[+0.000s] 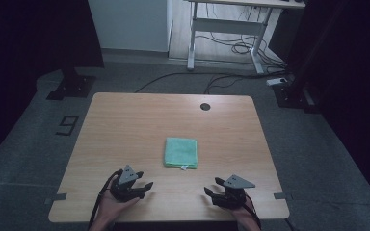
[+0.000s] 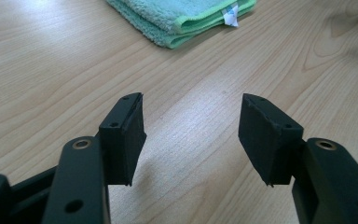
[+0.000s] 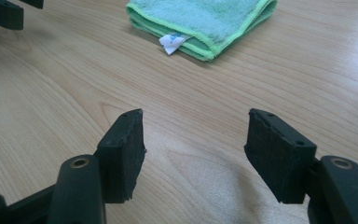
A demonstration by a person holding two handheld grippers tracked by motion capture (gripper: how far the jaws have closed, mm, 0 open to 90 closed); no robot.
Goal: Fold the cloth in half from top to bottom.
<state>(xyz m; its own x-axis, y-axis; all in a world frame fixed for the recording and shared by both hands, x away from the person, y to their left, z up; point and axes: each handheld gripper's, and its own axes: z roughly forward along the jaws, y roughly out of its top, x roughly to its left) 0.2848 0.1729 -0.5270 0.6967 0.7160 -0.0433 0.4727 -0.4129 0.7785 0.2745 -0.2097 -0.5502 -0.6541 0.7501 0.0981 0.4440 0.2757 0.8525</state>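
The left gripper (image 1: 143, 185) rests low near the front edge of the wooden table (image 1: 125, 125), its jaws spread wide with nothing between them; in the left gripper view (image 2: 191, 126) bare wood shows in the gap. The right gripper (image 1: 213, 187) sits at the same edge, well apart from the left, jaws equally wide and empty, bare wood in the gap in its own view (image 3: 193, 140). Ahead of both, between them, a folded green towel (image 1: 181, 152) lies flat near the table's middle, a small white tag (image 3: 170, 44) at its near edge
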